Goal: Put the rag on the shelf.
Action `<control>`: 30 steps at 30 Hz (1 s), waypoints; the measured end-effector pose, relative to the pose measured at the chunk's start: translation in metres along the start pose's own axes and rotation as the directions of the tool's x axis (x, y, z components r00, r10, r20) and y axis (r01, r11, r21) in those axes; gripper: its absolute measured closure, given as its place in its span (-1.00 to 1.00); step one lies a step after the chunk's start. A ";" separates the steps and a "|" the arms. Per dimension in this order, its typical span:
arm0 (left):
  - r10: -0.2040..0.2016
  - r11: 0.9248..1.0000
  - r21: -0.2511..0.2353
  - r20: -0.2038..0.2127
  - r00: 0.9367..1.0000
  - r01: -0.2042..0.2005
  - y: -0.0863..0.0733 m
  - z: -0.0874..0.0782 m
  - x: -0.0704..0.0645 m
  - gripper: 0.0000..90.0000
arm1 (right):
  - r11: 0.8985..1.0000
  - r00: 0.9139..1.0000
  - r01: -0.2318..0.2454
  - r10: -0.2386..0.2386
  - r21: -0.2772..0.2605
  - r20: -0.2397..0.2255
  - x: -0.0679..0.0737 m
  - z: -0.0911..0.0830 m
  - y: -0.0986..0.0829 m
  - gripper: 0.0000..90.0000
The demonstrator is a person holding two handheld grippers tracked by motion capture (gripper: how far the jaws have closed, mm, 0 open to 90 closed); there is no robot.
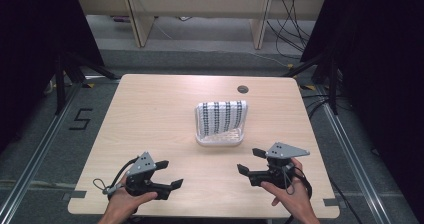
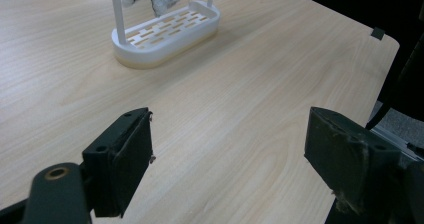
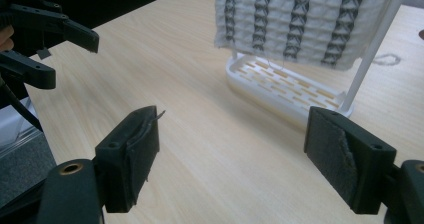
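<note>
Both my tongs are released right now: left gripper (image 1: pixel 169 174) and right gripper (image 1: pixel 248 160) sit near my edge of the table (image 1: pixel 150 109), jaws spread wide, holding nothing. Between and beyond them stands the white rack (image 1: pixel 220 138) with a patterned cloth (image 1: pixel 220 117) draped over it. The left gripper view crops the cloth's top, so I can't make out the rail.

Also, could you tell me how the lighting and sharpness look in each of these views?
High view: even light on the pale wooden table, dark surroundings. Left gripper view: white slotted plastic rack sharp, near jaw pads slightly soft. Right gripper view: the white cloth with dark stripes is crisp, with a soft shadow beneath it.
</note>
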State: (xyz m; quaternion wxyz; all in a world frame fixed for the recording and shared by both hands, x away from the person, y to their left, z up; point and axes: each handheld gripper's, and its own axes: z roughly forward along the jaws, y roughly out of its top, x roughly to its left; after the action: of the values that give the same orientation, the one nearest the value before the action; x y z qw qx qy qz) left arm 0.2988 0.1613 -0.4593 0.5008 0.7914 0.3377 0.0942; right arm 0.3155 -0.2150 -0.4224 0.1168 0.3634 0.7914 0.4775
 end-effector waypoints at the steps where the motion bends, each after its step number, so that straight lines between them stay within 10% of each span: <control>1: 0.011 1.000 0.016 -0.008 1.000 -0.011 -0.001 -0.001 0.000 -0.59 | 1.000 1.000 0.014 -0.014 -0.009 -0.004 -0.002 0.001 -0.002 -0.49; 13: -0.007 0.999 0.033 -0.016 1.000 0.007 -0.016 -0.002 0.000 -0.59 | 0.999 0.999 -0.030 0.030 -0.012 -0.012 -0.001 0.002 -0.023 -0.62; 30: 0.068 0.993 0.096 -0.053 0.996 -0.062 -0.043 0.000 -0.008 -0.59 | 0.998 1.000 -0.008 0.008 0.068 -0.003 -0.004 0.000 -0.060 -0.63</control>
State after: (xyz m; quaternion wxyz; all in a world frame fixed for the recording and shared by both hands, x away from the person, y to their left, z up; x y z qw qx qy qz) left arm 0.2733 0.1681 -0.4949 0.4499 0.8217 0.3299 0.1166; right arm 0.2899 -0.2345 -0.4737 0.1010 0.3695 0.8059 0.4514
